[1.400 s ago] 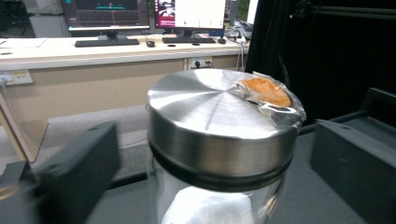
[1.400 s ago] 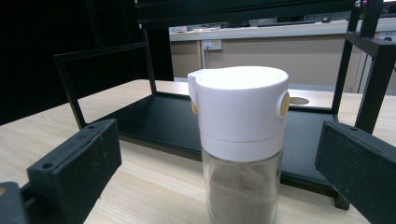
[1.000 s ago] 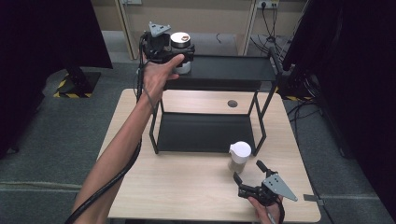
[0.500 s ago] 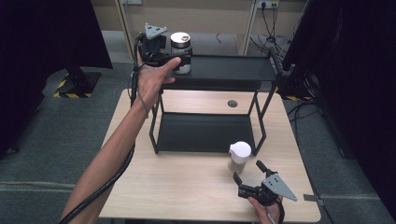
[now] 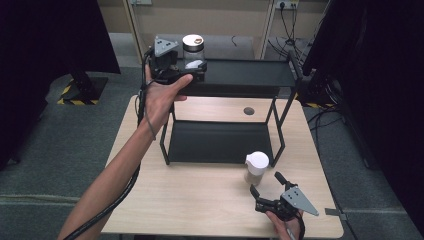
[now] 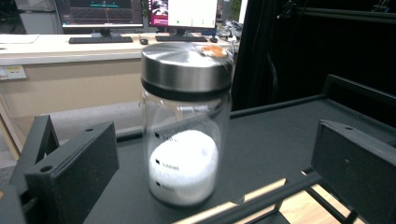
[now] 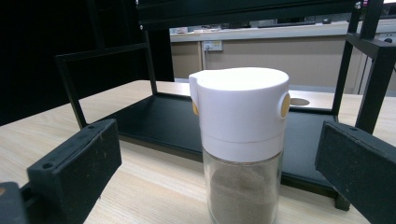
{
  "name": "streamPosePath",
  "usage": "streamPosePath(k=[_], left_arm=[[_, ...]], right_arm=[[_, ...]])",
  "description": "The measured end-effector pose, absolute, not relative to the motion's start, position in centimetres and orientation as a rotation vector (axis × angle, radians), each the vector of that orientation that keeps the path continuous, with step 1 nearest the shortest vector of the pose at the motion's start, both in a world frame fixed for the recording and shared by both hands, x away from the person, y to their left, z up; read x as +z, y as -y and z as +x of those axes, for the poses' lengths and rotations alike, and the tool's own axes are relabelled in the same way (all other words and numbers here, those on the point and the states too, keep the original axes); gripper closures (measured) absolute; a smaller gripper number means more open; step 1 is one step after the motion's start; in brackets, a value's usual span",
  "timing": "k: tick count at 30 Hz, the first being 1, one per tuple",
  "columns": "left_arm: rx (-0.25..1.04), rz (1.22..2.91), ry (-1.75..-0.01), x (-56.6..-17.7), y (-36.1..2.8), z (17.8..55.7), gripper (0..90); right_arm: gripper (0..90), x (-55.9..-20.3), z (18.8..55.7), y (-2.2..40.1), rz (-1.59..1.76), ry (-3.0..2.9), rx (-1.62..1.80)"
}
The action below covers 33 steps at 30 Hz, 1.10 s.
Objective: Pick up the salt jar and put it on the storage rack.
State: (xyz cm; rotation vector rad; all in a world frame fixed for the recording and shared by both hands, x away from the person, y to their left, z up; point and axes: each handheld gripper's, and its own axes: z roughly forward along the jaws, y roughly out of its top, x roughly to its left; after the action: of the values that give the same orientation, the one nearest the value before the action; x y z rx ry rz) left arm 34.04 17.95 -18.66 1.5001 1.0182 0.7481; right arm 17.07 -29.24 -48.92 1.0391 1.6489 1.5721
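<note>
My left arm reaches out to the shelf's (image 5: 250, 75) top left corner; left gripper (image 5: 192, 67) jaws wide, flanking the steel-lidded jar (image 6: 186, 121). Right gripper (image 5: 265, 184), jaws wide, faces the white-capped shaker (image 5: 256, 167) near the table's (image 5: 200, 200) front right edge.

Small dark printed marks on the glass jar (image 6: 185, 126), too blurred to read.

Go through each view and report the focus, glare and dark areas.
High view: soft overall, table evenly lit, both side margins nearly black. Left gripper view: glass jar sharp, faint reflections on its glass and steel lid, monitors behind blurred. Right gripper view: white-capped shaker crisp, left background dark.
</note>
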Motion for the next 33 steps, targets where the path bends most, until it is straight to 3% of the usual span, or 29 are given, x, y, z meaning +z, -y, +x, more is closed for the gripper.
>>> streamPosePath(k=[33], left_arm=[[0.654,1.473,-0.861,-24.9,-19.5,28.3,0.3]], right_arm=[[0.7,-48.9,17.0,29.2,1.042,-1.649,1.572]])
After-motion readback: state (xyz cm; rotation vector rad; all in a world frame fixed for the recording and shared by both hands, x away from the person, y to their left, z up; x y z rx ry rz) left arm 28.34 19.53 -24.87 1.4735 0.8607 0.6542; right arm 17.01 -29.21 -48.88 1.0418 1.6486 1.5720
